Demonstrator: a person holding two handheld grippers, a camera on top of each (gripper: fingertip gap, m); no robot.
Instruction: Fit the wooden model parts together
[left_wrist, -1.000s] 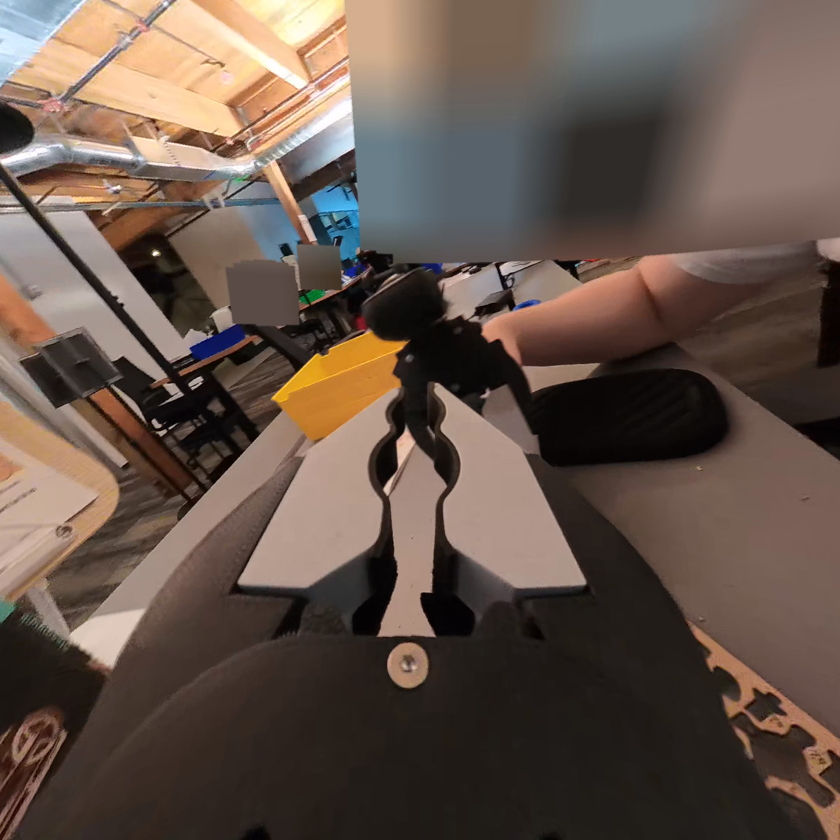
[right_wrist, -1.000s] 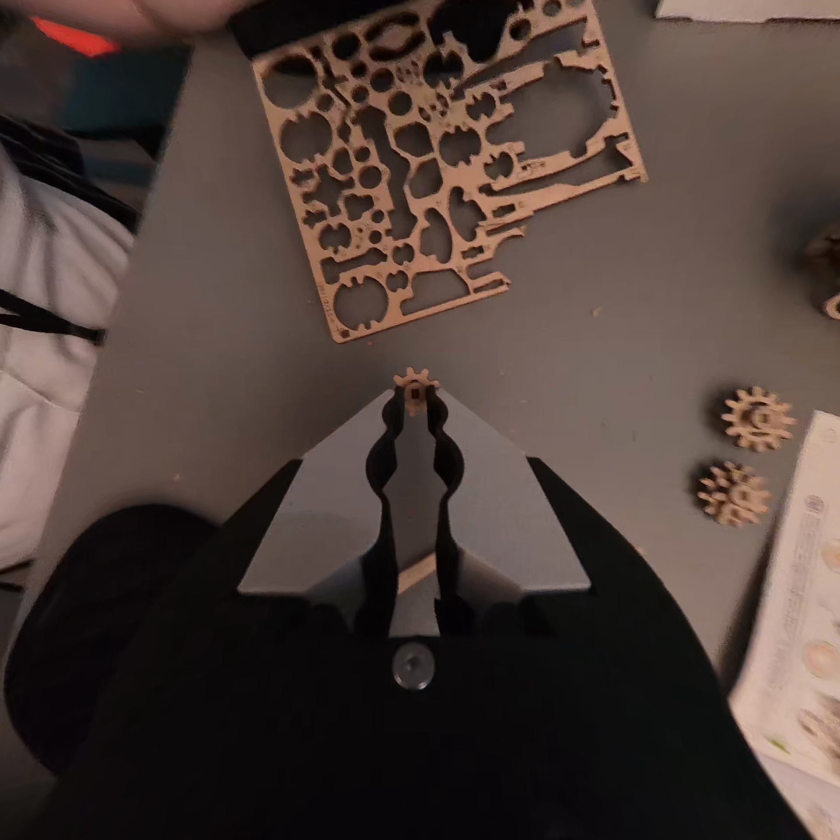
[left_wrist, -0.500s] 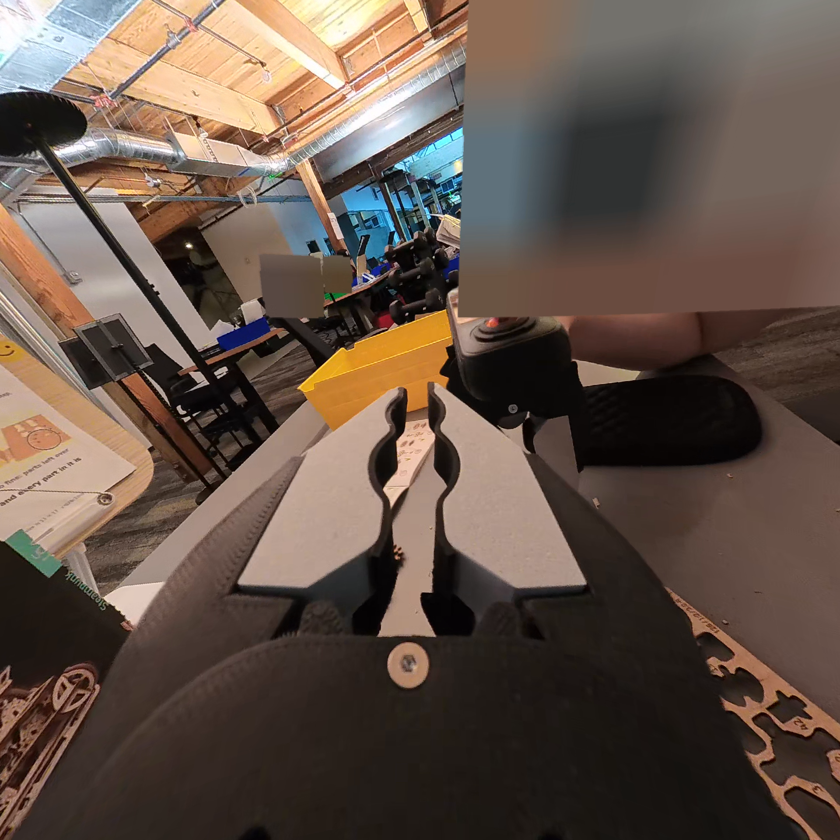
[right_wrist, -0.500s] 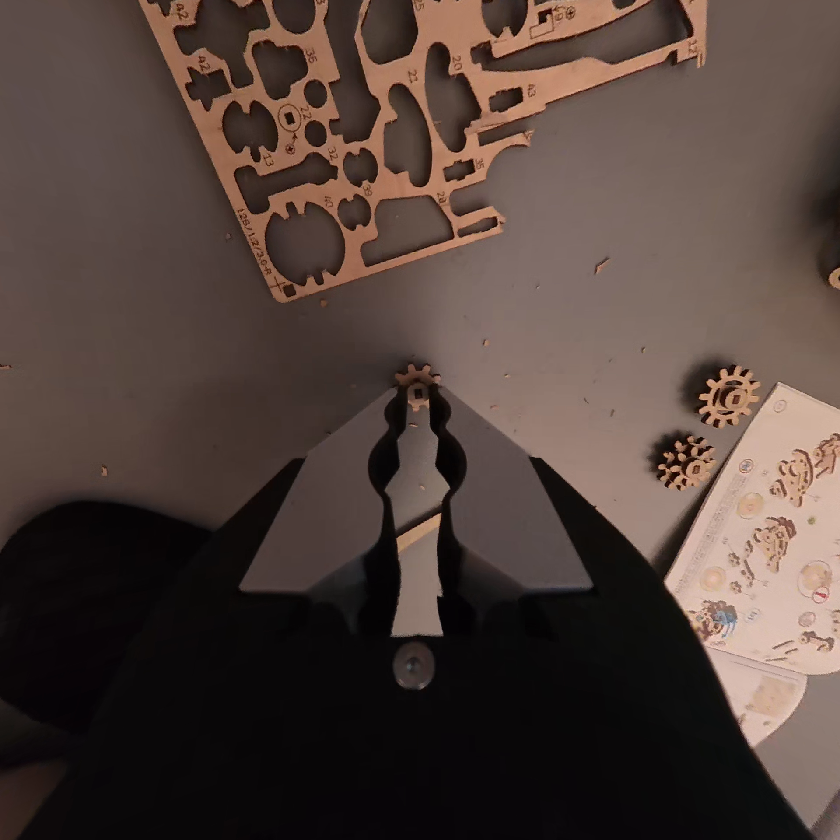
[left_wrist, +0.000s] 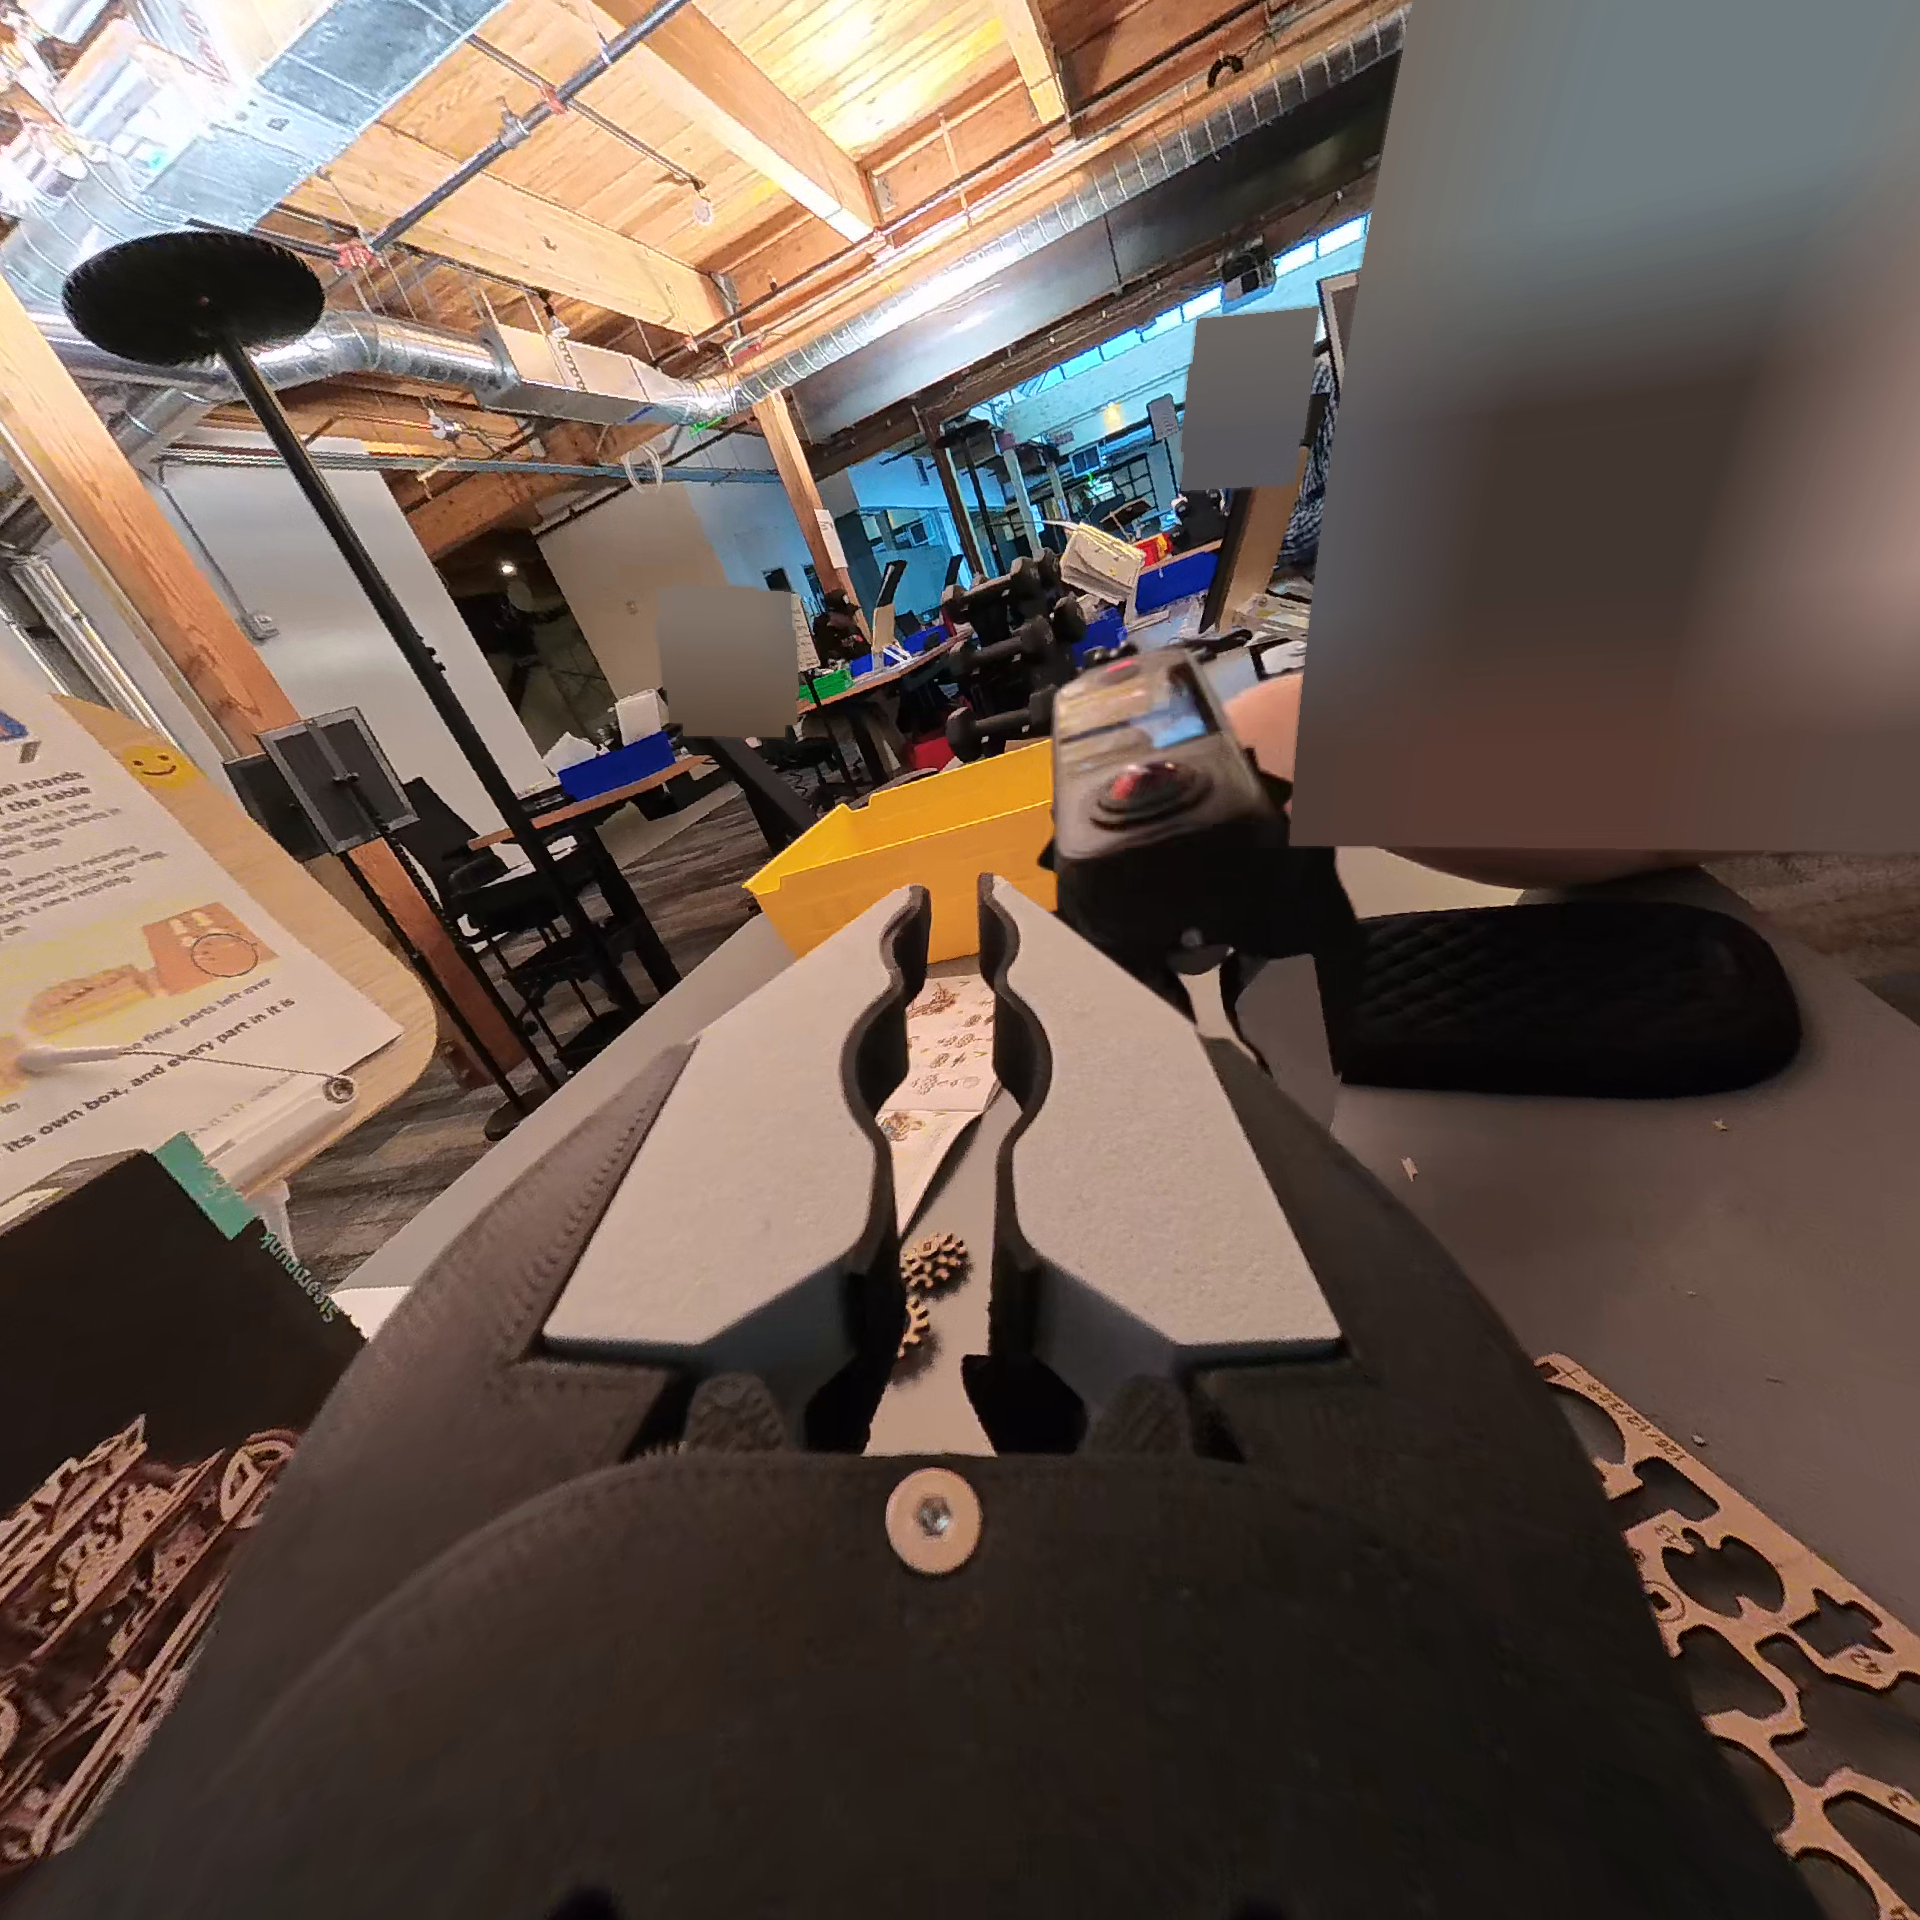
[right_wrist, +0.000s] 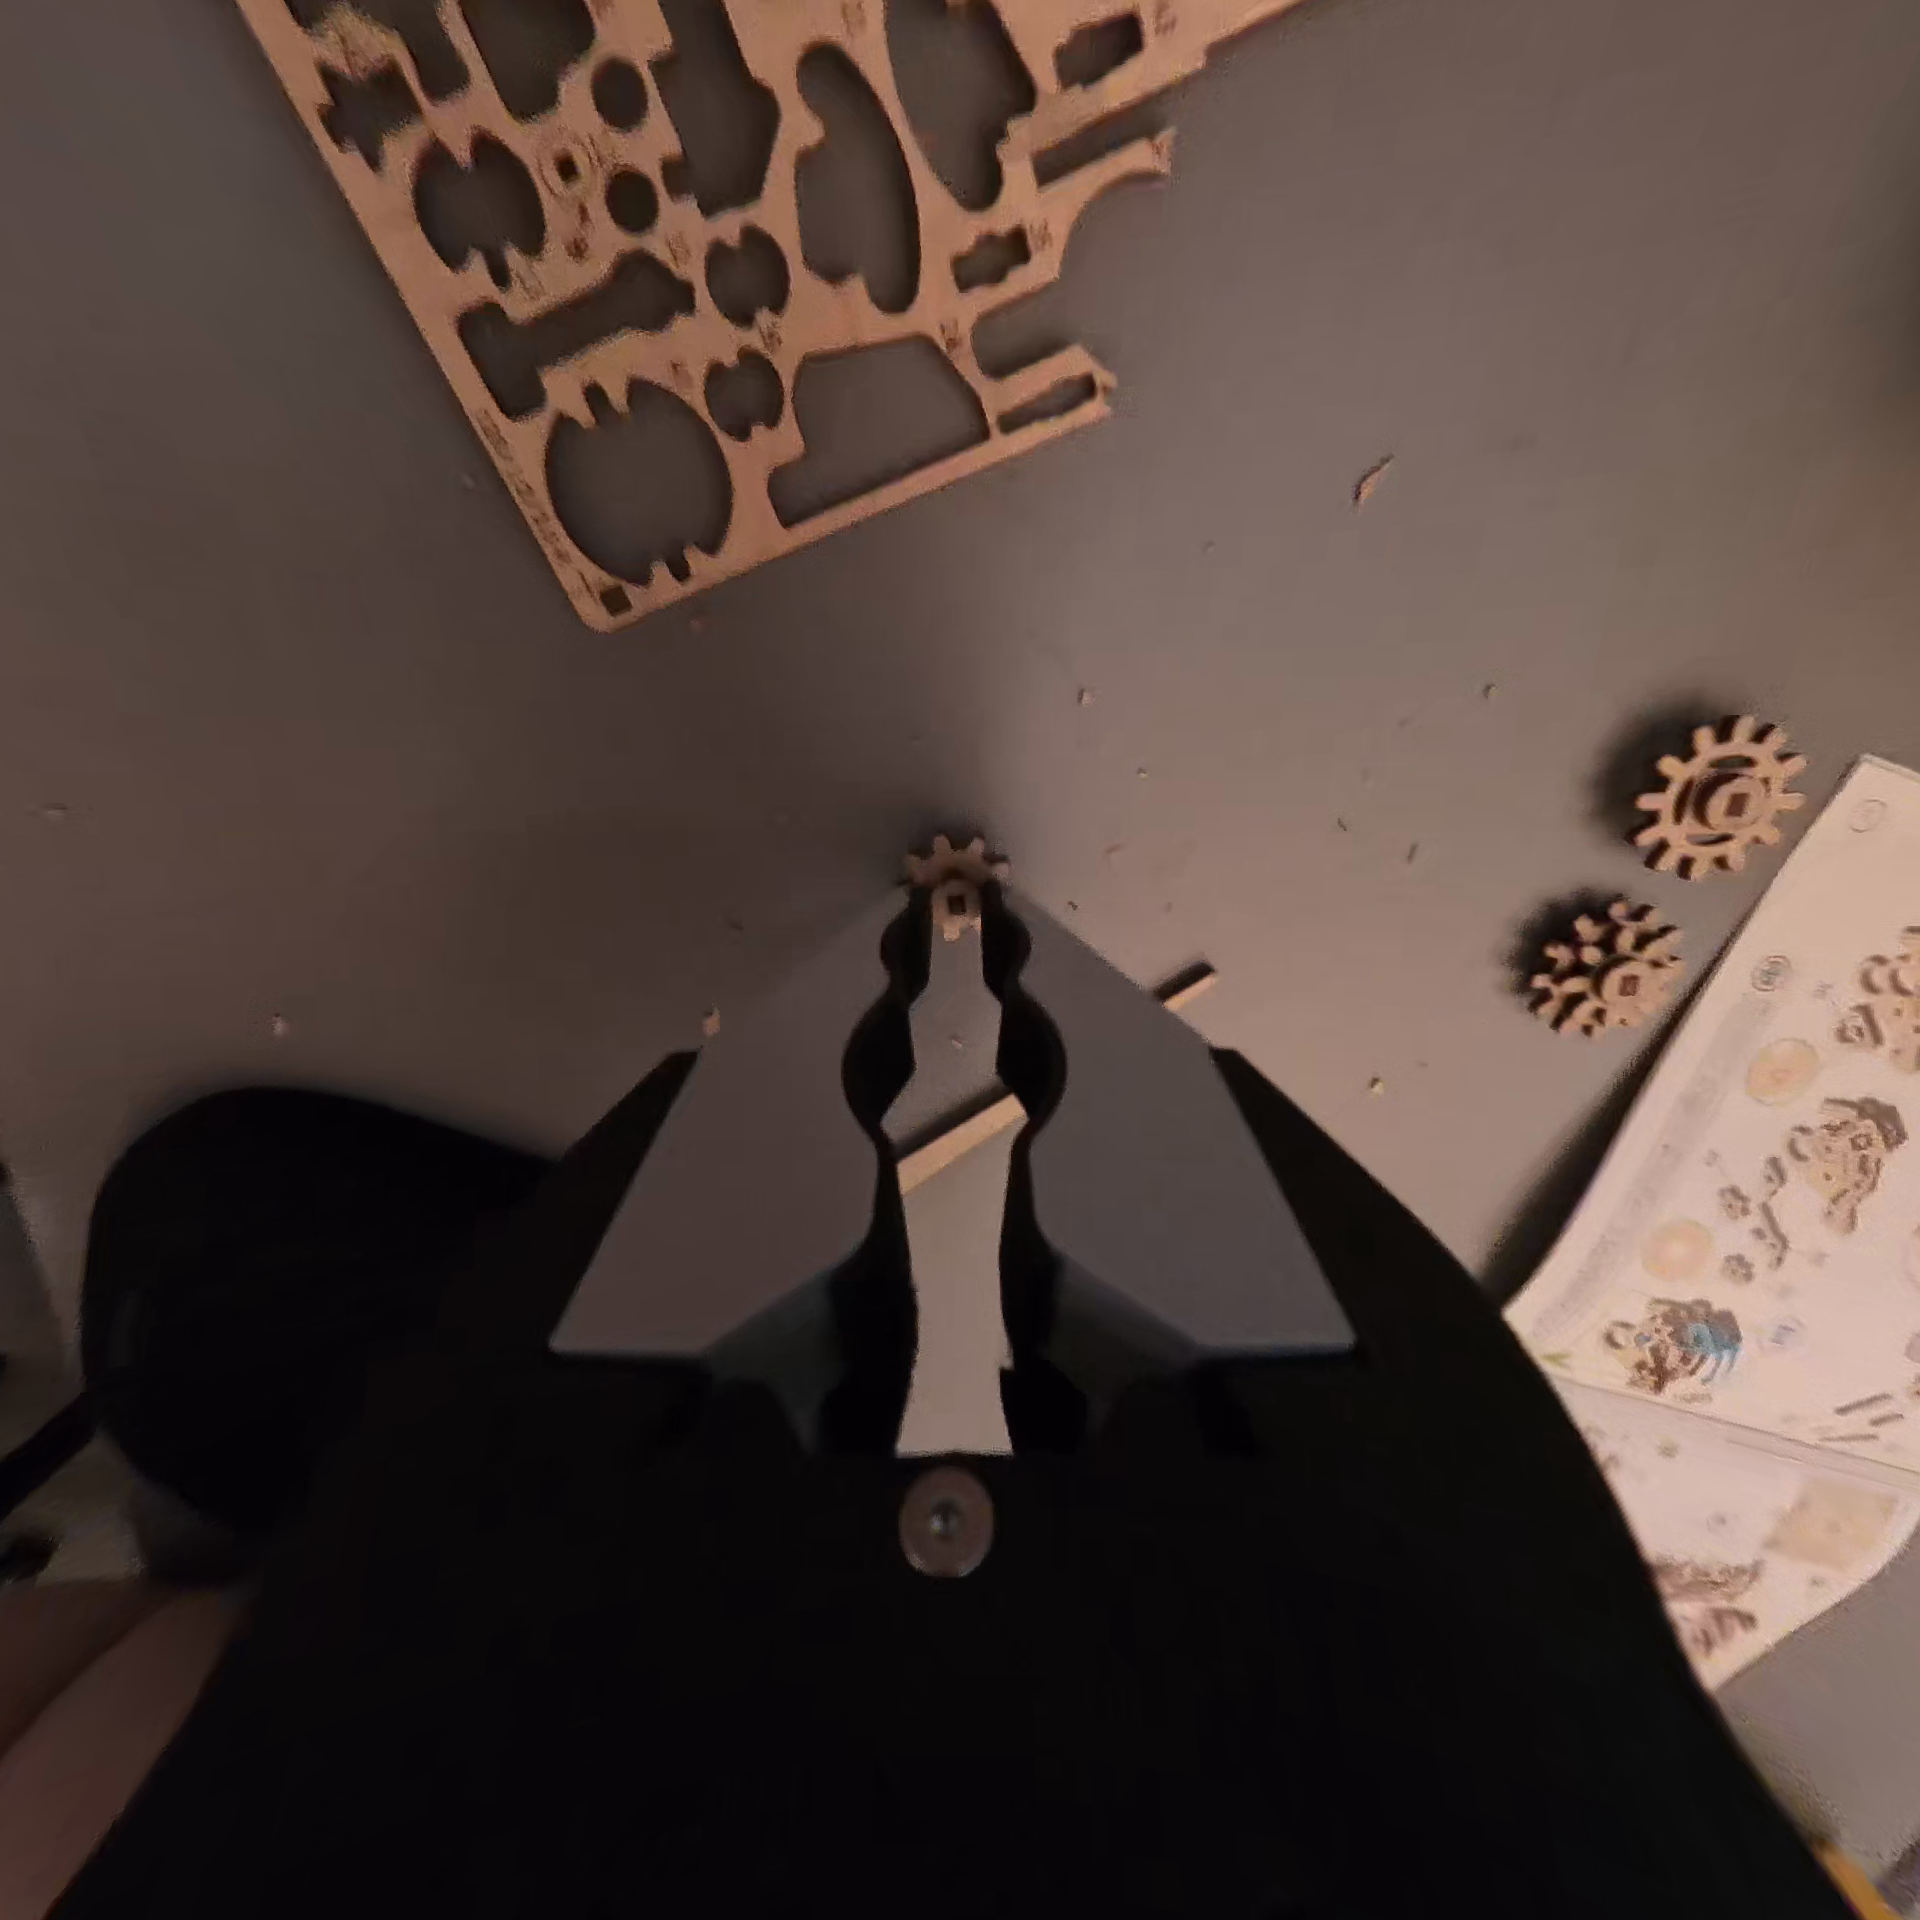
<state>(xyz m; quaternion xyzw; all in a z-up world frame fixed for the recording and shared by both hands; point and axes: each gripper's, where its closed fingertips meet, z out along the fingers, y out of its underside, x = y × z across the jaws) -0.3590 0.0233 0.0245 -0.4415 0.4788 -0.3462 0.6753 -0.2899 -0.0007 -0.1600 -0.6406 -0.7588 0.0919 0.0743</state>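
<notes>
My right gripper (right_wrist: 956, 906) is shut on a small wooden gear (right_wrist: 956, 864) and holds it at its fingertips above the grey table (right_wrist: 312, 779). Two larger wooden gears (right_wrist: 1720, 795) (right_wrist: 1600, 966) lie on the table to its right. A thin wooden stick (right_wrist: 966, 1138) lies under its fingers. My left gripper (left_wrist: 951, 906) is open by a narrow gap and empty. Between its fingers I see the two gears (left_wrist: 933, 1262) on the table. The right gripper's black body (left_wrist: 1143, 800) shows just right of the left fingertips.
A punched-out wooden parts sheet (right_wrist: 727, 260) lies beyond the right gripper and shows in the left wrist view (left_wrist: 1766, 1621). An instruction sheet (right_wrist: 1766, 1195) lies right. A black pad (left_wrist: 1558, 997), a yellow bin (left_wrist: 914, 862) and a black box (left_wrist: 104, 1403) stand around. The left gripper's tips are roughly 20 cm from the right gripper's. To the thin wooden stick (right_wrist: 966, 1138): right tips about 6 cm, left tips about 25 cm.
The right gripper has come down closer to the table with the small gear still in it. The left gripper has swung so that the two loose gears show between its fingers.
</notes>
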